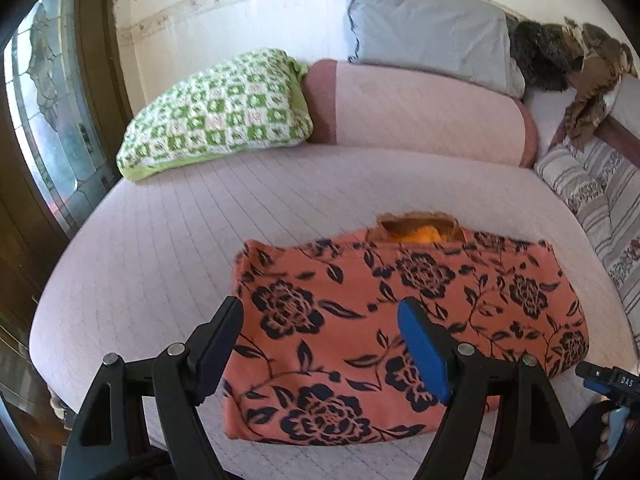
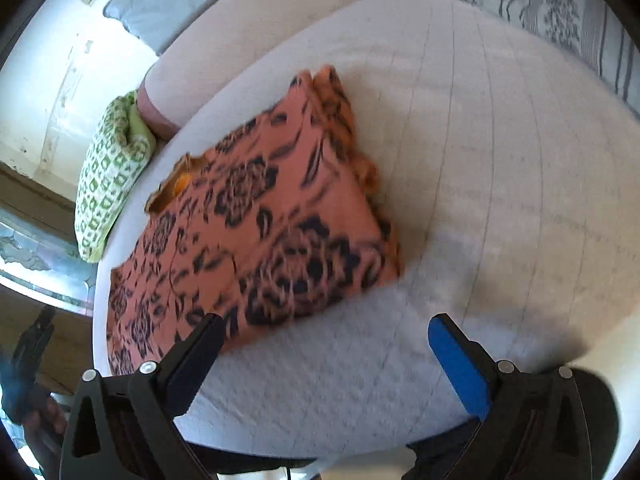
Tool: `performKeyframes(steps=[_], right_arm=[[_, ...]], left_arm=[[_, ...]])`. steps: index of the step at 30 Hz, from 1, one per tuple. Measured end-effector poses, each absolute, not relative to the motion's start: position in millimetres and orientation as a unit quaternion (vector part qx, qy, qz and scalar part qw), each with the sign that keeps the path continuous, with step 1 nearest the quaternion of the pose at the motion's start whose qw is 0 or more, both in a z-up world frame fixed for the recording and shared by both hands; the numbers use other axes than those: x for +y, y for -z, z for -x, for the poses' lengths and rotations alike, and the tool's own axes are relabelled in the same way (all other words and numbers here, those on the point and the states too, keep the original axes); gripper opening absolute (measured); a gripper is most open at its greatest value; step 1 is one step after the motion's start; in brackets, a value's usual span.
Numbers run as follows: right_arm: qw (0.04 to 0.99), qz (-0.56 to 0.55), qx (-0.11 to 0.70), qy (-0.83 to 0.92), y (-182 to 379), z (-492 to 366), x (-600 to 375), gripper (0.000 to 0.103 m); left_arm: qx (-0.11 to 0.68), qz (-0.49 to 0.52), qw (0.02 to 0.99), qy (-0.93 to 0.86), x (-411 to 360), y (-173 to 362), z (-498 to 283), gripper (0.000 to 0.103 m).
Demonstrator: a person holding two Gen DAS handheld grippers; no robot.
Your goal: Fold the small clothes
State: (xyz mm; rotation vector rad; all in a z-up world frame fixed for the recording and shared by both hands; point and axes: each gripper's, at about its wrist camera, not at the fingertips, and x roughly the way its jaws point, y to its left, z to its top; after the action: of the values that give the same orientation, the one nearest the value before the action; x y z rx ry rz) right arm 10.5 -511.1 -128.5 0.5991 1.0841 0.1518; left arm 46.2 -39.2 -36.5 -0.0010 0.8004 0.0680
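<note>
While I look down my left tool, the left gripper (image 1: 320, 316) stands with its jaws wide apart above the near edge of the floral garment (image 1: 400, 320), pads clear of the cloth and nothing clamped between them. That garment, orange with dark flowers, lies as a flat rectangle on the pale quilted mattress (image 1: 160, 240), its neck opening (image 1: 420, 232) at the far edge; I judge it already folded at least once, which would explain why neither tool grips it. A green checked pillow (image 1: 216, 116) and a pink bolster (image 1: 420, 108) sit well behind it, out of the working area. The other tool shows only as a dark tip at the right margin. From my right tool, the right gripper (image 2: 328, 332) likewise has its jaws apart and empty, hovering over bare mattress (image 2: 500, 160) just beside the garment's near corner (image 2: 256, 220). The frame is blurred. Stacked layers show along the right-hand edge, consistent with a folded bundle.
</note>
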Motion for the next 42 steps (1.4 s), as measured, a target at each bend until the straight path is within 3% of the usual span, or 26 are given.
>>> performKeyframes(steps=[21, 23, 25, 27, 32, 34, 37, 42], right_arm=[[0.788, -0.393, 0.472, -0.031, 139.5, -25.2, -546.3, 0.103], [0.79, -0.402, 0.462, -0.039, 134.4, -27.4, -545.0, 0.103], [0.796, -0.396, 0.455, -0.043, 128.0, -30.0, -540.9, 0.103], [0.794, -0.384, 0.47, -0.042, 130.7, -36.2, -534.6, 0.103], [0.787, -0.394, 0.473, -0.036, 137.9, -39.5, -531.9, 0.103], [0.785, -0.4, 0.471, -0.036, 138.3, -42.4, -531.9, 0.103], [0.789, -0.394, 0.47, -0.035, 136.8, -46.9, -529.6, 0.103], [0.786, -0.39, 0.478, -0.035, 139.7, -50.9, -527.1, 0.103]], left_arm=[[0.488, -0.06, 0.871, 0.011, -90.4, 136.2, -69.2, 0.08], [0.504, -0.069, 0.861, 0.014, -92.3, 152.1, -71.4, 0.084], [0.491, -0.071, 0.868, 0.007, -90.5, 152.6, -68.8, 0.089], [0.496, -0.058, 0.866, 0.007, -88.2, 144.7, -69.0, 0.089], [0.413, -0.02, 0.91, 0.034, -91.4, 98.9, -60.0, 0.089], [0.425, -0.039, 0.904, 0.038, -100.8, 108.7, -67.1, 0.089], [0.509, -0.097, 0.854, 0.032, -116.7, 161.0, -83.3, 0.093], [0.489, -0.074, 0.869, 0.028, -111.3, 143.8, -82.3, 0.096]])
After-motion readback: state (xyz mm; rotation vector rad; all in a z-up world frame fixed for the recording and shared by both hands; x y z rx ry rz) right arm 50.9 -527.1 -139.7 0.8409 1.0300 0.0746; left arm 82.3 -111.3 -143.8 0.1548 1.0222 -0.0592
